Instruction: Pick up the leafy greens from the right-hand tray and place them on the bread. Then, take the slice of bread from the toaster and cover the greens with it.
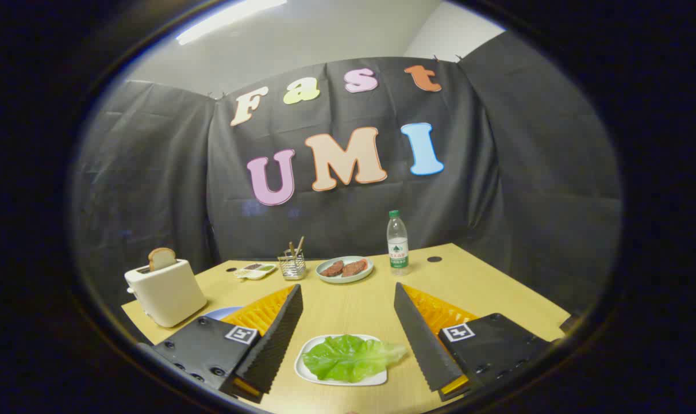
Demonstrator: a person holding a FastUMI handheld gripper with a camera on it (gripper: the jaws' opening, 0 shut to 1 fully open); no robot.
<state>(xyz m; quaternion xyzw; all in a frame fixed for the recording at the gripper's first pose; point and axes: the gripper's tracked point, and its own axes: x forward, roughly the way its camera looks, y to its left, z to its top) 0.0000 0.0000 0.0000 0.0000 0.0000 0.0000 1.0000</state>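
A green lettuce leaf [352, 357] lies on a small white tray [310, 374] on the wooden table, between and just below my two fingers. My gripper [348, 299] is open, its black ribbed fingers [279, 339] spread wide on either side of the tray, touching nothing. A white toaster [166, 292] stands to the left beyond the left finger, with a slice of bread [161, 258] sticking up out of its slot. A blue plate [224, 312] peeks out behind the left finger; what lies on it is hidden.
At the back of the table [353, 305] are a pale green plate [344, 269] with two brown patties, a clear water bottle [398, 242], a wire holder [292, 264] with sticks, and a small sauce dish [256, 270]. Black cloth walls the booth.
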